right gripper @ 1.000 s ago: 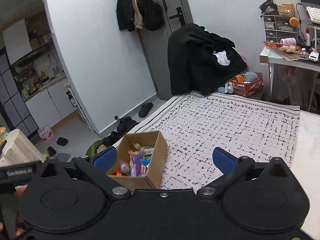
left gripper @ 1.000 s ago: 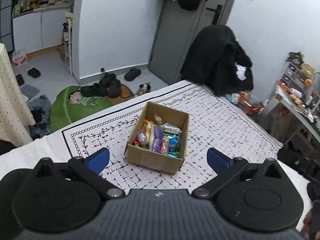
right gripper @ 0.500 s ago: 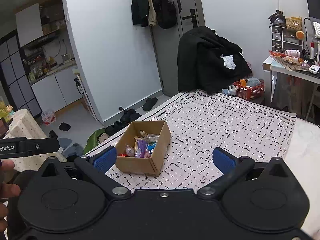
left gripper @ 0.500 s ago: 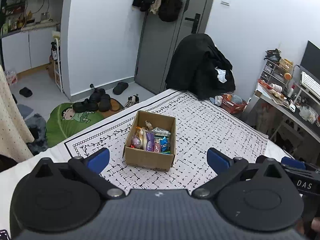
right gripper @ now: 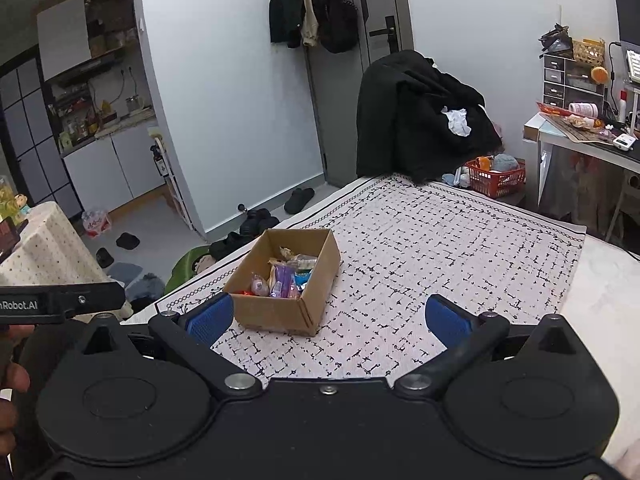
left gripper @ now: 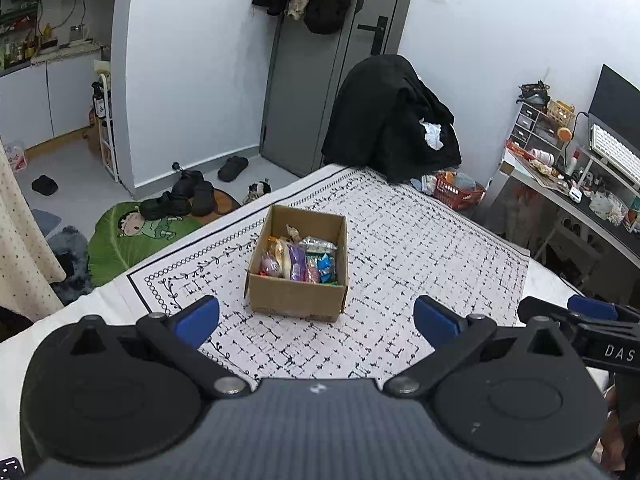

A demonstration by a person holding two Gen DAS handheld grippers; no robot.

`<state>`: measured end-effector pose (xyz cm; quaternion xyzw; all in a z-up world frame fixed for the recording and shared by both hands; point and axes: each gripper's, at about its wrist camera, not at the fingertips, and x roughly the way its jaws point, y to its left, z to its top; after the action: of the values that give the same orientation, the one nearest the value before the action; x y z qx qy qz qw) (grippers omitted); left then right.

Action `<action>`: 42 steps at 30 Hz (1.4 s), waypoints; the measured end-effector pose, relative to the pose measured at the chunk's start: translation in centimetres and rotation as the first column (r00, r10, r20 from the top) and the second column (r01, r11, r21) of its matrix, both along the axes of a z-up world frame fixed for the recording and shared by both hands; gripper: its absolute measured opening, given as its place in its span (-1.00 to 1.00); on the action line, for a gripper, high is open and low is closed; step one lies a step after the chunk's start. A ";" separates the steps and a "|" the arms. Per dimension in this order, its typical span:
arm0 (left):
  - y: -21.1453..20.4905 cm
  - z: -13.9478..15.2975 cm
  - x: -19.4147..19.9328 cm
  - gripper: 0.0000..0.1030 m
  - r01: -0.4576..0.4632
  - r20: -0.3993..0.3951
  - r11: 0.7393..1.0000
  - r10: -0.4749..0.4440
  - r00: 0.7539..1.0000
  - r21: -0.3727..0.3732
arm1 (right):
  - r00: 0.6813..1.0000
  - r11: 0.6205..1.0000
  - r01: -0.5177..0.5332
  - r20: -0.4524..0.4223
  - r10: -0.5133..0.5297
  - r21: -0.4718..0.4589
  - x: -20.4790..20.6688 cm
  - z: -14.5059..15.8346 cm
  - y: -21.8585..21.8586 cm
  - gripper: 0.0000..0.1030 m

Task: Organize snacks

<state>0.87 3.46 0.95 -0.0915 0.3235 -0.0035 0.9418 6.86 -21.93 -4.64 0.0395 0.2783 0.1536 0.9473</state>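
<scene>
- Cardboard box of snacks sitting on the patterned cloth, near its left border; broad bare cloth to the right and in front.
- Left gripper and right gripper both spread wide, empty, hovering short of the box.
- Farther back and higher than a second ago, box now smaller in view.
- Wrappers' labels too small to read.

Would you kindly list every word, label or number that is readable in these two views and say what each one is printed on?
"DAS" — white letters on the black body of the right gripper, cut off at the frame edge in the left wrist view.
"nRobot.AI" — white letters on the black bar of the left gripper, start cut off, in the right wrist view.
Snack wrappers in the cardboard box: print too small to read.
Items on the desk: labels too blurred to read.
</scene>
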 end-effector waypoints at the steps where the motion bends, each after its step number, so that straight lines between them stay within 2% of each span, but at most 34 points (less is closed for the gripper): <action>1: 0.0 -0.1 0.0 1.00 -0.001 -0.007 1.000 0.001 1.000 0.015 | 1.000 1.000 -0.003 0.000 0.003 -0.003 0.0 0.0 0.1 1.00; 42: -0.1 -0.7 0.2 1.00 0.031 -0.025 0.998 -0.030 0.999 0.050 | 0.999 1.000 -0.020 -0.025 0.020 -0.011 0.0 -0.9 -0.2 1.00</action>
<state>1.02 3.38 0.22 -0.0627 0.3361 -0.0085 0.9397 6.81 -22.12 -5.54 0.0331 0.2911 0.1610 0.9425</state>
